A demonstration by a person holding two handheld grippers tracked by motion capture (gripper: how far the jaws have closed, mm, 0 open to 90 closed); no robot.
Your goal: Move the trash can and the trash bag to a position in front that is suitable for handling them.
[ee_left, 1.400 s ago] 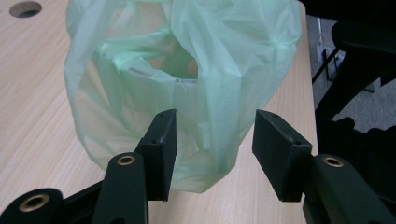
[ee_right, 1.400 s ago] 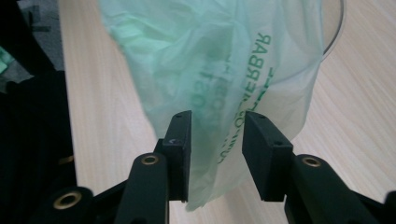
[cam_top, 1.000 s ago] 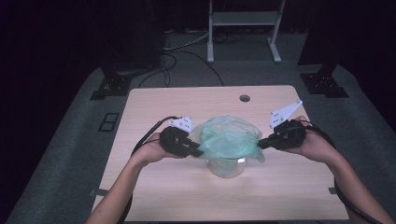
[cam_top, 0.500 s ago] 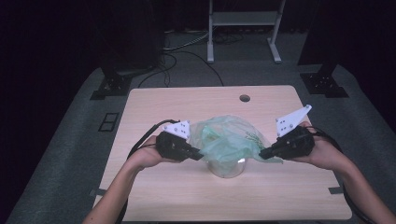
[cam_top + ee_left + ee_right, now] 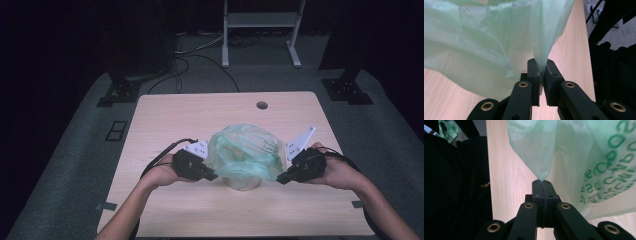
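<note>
High view, person's edge outward: two forearms enter from the near edge of the tabletop (image 5: 165, 120), each hand carrying a gripper on either side of the pale container (image 5: 243, 181) that serves here as landmark. A thin green plastic bag (image 5: 245, 152) is draped over that container, at the middle of the tabletop. The left gripper (image 5: 209, 176), to the container's left, has just closed its jaws on a fold of the bag's edge; the film is pinched between its pads (image 5: 535, 72). The right gripper (image 5: 281, 178), to the container's right, holds the opposite edge in fully closed jaws. Since a second ago both hands have sunk toward the tabletop, drawing the bag lower over the container. Judgement: the liner is being seated, its rim not yet settled. Beyond the container lies the tabletop's cable hole (image 5: 261, 105).
</note>
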